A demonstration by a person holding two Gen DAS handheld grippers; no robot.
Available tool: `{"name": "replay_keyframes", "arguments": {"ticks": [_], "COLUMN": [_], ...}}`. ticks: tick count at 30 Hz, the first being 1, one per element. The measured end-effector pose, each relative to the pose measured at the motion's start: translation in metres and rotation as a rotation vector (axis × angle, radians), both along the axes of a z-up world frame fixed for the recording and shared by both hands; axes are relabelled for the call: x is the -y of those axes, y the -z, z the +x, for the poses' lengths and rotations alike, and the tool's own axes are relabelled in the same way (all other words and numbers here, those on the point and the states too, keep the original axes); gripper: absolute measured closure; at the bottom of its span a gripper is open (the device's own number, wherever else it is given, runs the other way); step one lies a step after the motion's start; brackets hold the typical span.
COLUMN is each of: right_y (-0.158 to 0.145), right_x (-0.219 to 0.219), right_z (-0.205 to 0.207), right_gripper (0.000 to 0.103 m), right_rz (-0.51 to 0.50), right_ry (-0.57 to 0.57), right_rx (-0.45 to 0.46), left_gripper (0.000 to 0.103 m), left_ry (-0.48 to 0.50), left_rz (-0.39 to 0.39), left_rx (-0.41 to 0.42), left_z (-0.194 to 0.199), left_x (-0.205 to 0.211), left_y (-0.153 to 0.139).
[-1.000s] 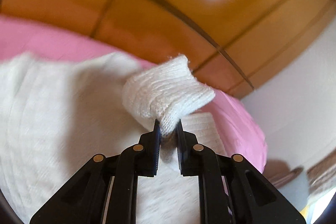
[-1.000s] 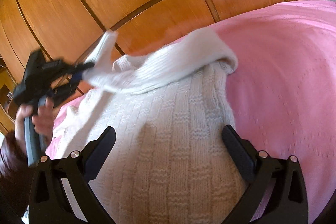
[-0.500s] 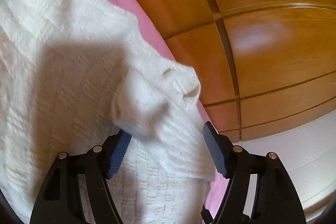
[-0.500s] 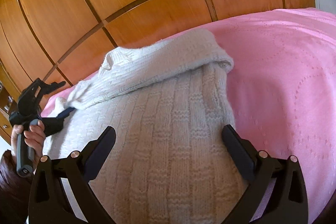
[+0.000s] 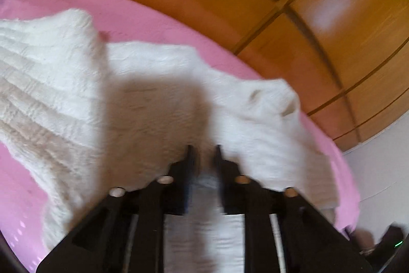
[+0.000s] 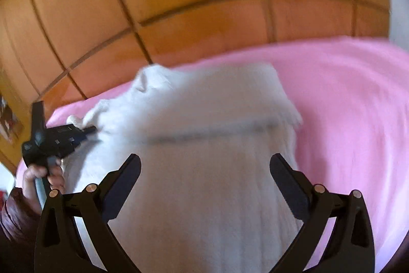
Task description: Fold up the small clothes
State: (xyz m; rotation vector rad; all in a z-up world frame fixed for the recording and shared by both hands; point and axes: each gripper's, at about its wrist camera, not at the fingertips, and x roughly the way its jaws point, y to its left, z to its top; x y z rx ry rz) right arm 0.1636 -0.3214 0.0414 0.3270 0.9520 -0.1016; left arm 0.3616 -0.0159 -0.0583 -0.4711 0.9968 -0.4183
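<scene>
The white sweater (image 6: 204,170) lies on the pink bed (image 6: 345,106), one sleeve folded across; the left gripper (image 5: 203,152) has just been closing, nearly shut on knit; the right gripper (image 6: 204,170) gapes empty; next, the other sleeve.

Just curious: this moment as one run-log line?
sweater on pink bedcover | left gripper: jaws just closing at sweater, grip unclear | right gripper: open

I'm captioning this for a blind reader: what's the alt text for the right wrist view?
A white knitted sweater lies on a pink bedspread, its sleeve folded across the top. The right gripper hovers open above it; the left gripper reaches its left edge.
</scene>
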Motion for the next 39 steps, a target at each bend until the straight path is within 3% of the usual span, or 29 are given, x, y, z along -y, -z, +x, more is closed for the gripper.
{"name": "replay_keyframes", "arguments": {"ticks": [7,9,11,13,24,26,28,31,34,39], "right_y": [0.047,0.066,0.072,0.072,0.070,0.071,0.071,0.071,0.071,0.074], "right_x": [-0.028,-0.041,-0.051,-0.052,-0.052,-0.052,-0.052,-0.052,-0.052,-0.057], "right_z": [0.064,0.066,0.062,0.060,0.054,0.056,0.056,0.055,0.054,0.059], "right_gripper": [0.002,0.002,0.002,0.002,0.002,0.002,0.002,0.002,0.002,0.002], "right_rz": [-0.094,-0.145,-0.216,-0.226,-0.227,-0.228,-0.228,-0.230,-0.238,-0.261], "right_ry": [-0.033,-0.049,-0.052,-0.042,-0.036,-0.036,-0.037,-0.039,-0.037,-0.033], "right_rx": [-0.137,-0.176,-0.154,-0.147,-0.132,-0.132,-0.131,-0.132,-0.133,-0.137], "left_gripper": [0.080,0.051,0.048,0.040,0.040,0.040,0.040,0.040,0.046,0.052], "left_ry": [-0.030,-0.069,-0.090,-0.172,-0.727,-0.761,-0.811,-0.813,-0.834,-0.822], "left_rz": [-0.031,-0.075,-0.154,-0.135,-0.265,-0.315,-0.292,-0.291,-0.285,-0.218], "left_rx": [0.011,0.002,-0.001,-0.020,-0.031,-0.016,-0.027,-0.081,-0.125,-0.110], "left_z": [-0.024,-0.035,-0.043,-0.049,-0.053,-0.049,-0.041,-0.021,-0.004,0.024], "left_x": [-0.037,-0.069,-0.099,-0.131,-0.333,-0.354,-0.370,-0.386,-0.397,-0.398], "left_y": [-0.005,-0.007,-0.009,-0.012,-0.011,-0.011,-0.013,-0.006,0.003,0.003]}}
